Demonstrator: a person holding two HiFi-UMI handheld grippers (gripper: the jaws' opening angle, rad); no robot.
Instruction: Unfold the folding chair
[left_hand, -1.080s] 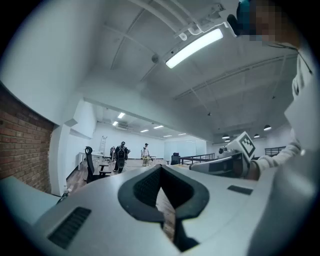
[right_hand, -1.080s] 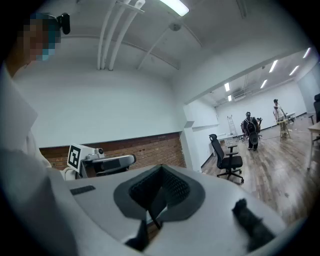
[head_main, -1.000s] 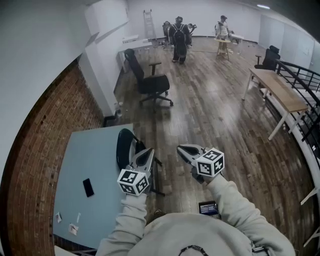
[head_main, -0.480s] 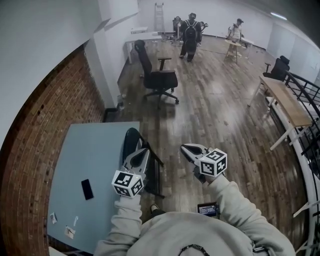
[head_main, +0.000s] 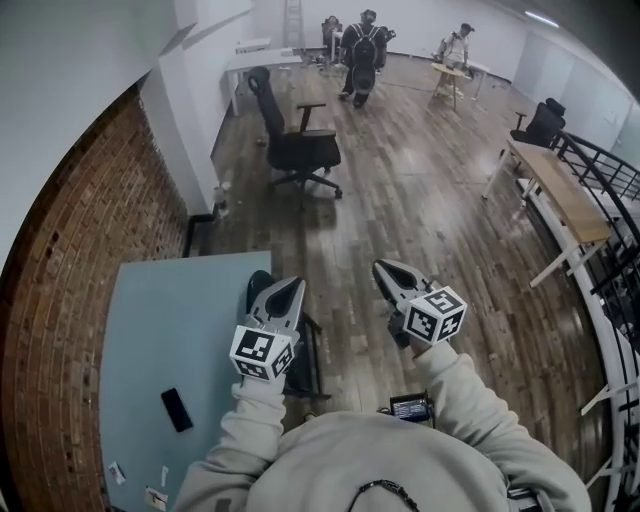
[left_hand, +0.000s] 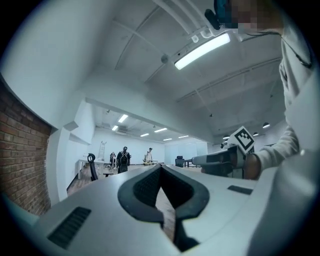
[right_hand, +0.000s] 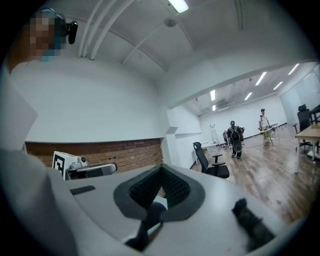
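Note:
The black folding chair (head_main: 303, 362) stands folded against the right edge of the blue-grey table (head_main: 170, 320); its rounded top (head_main: 257, 289) shows just left of my left gripper. My left gripper (head_main: 287, 287) is held level above the chair, shut and empty. Further right, my right gripper (head_main: 385, 268) hangs over the wooden floor, also shut with nothing in it. The left gripper view shows its closed jaw tips (left_hand: 160, 168) against the far room, with the right gripper (left_hand: 220, 160) alongside. In the right gripper view the jaws (right_hand: 161, 168) are closed too.
A black phone (head_main: 177, 409) and paper scraps lie on the table. A brick wall runs along the left. A black office chair (head_main: 300, 150) stands ahead, a wooden desk (head_main: 560, 195) and a railing (head_main: 612, 195) to the right, people (head_main: 362, 50) far back.
I have stepped closer to the table; the folded chair now lies right under my left gripper. Both grippers travelled with me, still shut and side by side.

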